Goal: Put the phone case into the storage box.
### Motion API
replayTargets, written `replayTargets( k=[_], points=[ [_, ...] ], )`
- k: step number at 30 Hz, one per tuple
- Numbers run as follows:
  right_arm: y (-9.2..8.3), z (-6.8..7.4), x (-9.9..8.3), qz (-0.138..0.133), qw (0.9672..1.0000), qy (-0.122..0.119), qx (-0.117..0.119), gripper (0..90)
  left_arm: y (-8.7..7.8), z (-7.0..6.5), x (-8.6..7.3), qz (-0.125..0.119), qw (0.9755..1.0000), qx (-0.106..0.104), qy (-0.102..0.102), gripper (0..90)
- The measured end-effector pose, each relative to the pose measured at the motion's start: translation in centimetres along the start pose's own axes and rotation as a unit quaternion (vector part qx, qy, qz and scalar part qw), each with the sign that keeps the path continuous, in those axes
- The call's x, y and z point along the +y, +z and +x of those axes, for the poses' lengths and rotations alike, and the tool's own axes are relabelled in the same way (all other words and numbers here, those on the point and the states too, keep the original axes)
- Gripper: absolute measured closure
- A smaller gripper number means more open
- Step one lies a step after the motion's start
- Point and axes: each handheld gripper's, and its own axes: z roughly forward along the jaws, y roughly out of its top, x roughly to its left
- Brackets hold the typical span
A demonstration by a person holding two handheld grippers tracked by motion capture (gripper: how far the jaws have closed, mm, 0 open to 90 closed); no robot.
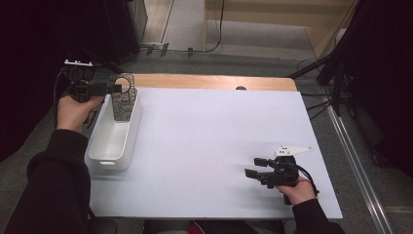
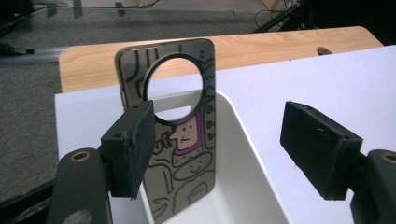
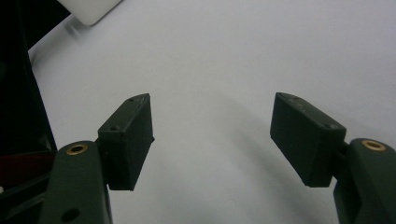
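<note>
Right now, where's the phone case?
High view, far left: the phone case stands upright in the far end of the white bin, just ahead of the open left gripper.

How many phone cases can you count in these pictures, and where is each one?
1: the phone case stands upright in the white bin at the table's left, by the left gripper. Nothing else seems hidden.

Light falls from above onto the white desk, which shows bright and even, while the room beside both tongs sinks into near-black. Soft shadows lie under the right tongs. In both gripper views the near jaws are slightly soft, and the desk ahead turns hazy.
</note>
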Motion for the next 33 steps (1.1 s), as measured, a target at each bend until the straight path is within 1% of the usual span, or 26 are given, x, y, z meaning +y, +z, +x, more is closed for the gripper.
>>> replayTargets(
  k=[2, 4, 14, 16, 18, 19, 21, 25, 30, 32, 33],
  points=[
    [0.0, 0.0, 0.0, 0.0, 1.0, 0.0, 0.0, 28.8, -0.1, -0.3, 0.0, 0.003, 1.0, 0.0, 0.004, 26.2],
    [0.0, 0.1, 0.0, -0.001, 1.0, 0.0, -0.001, 28.8, -0.1, -0.7, 0.1, 0.004, 1.0, -0.005, 0.006, 26.3],
    [0.0, 0.1, 0.0, 0.0, 1.0, -0.001, -0.001, 28.8, -0.7, -3.0, 0.3, 0.001, 0.9991, -0.03, 0.031, 26.3],
    [0.0, 0.1, 0.0, 0.0, 1.0, -0.001, -0.001, 28.8, -0.8, -3.4, 0.3, 0.003, 0.9987, -0.037, 0.033, 26.3],
    [0.0, 0.1, 0.0, 0.0, 1.0, 0.0, -0.001, 28.8, -0.9, -3.7, 0.3, 0.007, 0.9987, -0.038, 0.034, 26.3],
    [0.0, 0.1, 0.0, 0.001, 1.0, 0.0, -0.001, 28.8, -0.9, -3.9, 0.4, 0.009, 0.9987, -0.041, 0.03, 26.3],
    [0.0, 0.1, 0.0, 0.002, 1.0, 0.001, -0.001, 28.9, -0.9, -4.2, 0.3, 0.007, 0.998, -0.056, 0.029, 26.3],
    [0.0, 0.1, 0.0, 0.002, 1.0, 0.001, -0.001, 28.8, -0.9, -5.1, 0.2, 0.013, 0.9972, -0.064, 0.037, 26.3],
    [0.1, 0.1, 0.0, 0.003, 1.0, -0.001, 0.0, 28.8, -0.8, -6.3, -0.1, 0.018, 0.9956, -0.074, 0.055, 26.3],
    [0.1, 0.1, 0.0, 0.003, 1.0, 0.0, 0.0, 28.8, -0.7, -6.6, -0.3, 0.019, 0.9948, -0.082, 0.057, 26.3],
    [0.1, 0.1, 0.0, 0.003, 1.0, 0.0, 0.0, 28.8, -0.7, -6.8, -0.4, 0.019, 0.9948, -0.082, 0.057, 26.2]
  ],
)
